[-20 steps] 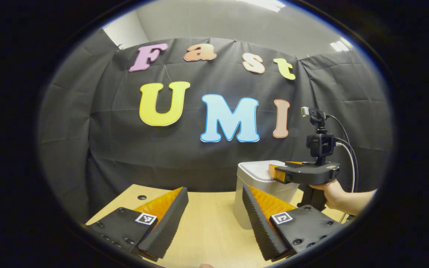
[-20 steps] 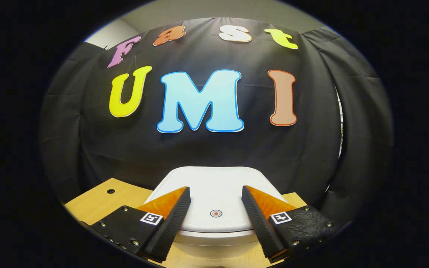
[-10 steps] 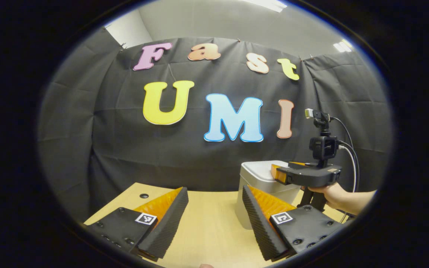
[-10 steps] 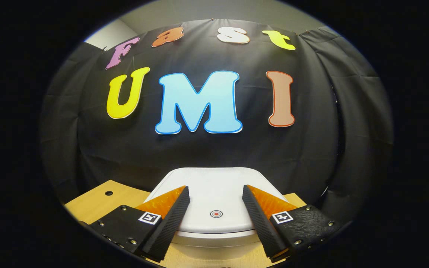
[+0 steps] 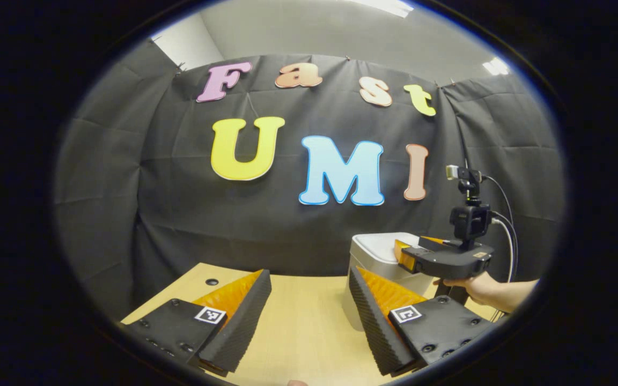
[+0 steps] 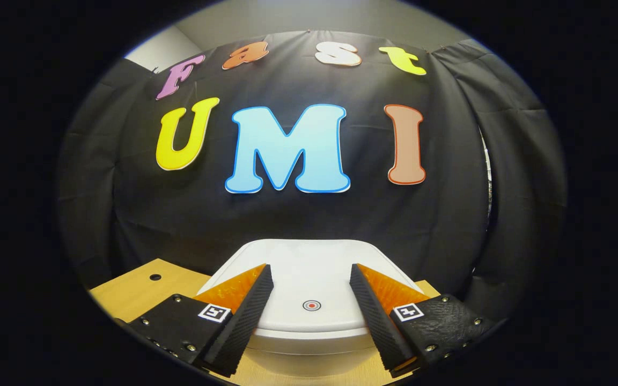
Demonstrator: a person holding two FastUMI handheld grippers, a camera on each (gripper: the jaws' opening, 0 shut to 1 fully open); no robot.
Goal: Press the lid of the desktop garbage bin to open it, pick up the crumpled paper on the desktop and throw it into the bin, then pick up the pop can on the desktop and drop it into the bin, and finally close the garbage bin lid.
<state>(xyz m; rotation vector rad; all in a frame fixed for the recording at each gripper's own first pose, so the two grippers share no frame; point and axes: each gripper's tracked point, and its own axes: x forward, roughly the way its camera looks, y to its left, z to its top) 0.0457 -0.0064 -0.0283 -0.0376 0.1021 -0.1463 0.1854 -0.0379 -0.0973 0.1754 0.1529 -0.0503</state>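
The white bin point(image 6: 309, 321) stands right under my right gripper point(image 6: 310, 279), lid down, with a small red-ringed mark point(image 6: 311, 305) on the lid between the open fingers. In the left gripper view the same bin point(image 5: 376, 252) stands at the right on the wooden table point(image 5: 298, 321). There the right gripper point(image 5: 438, 257), held by a hand point(image 5: 475, 287), hovers over the lid. My left gripper point(image 5: 309, 279) stands open above the table, left of the bin, with nothing between its fingers.
The light wooden table point(image 6: 132, 289) has a small round hole point(image 6: 155, 277) near its back left corner, the hole point(image 5: 212, 281) showing in the left gripper view too. Black cloth wall stands close behind the bin. Cables point(image 5: 505, 225) trail from the right gripper.
The left gripper has drifted a little, so the bin and the right gripper sit further right and lower in its view. The right gripper barely shifted over the lid.
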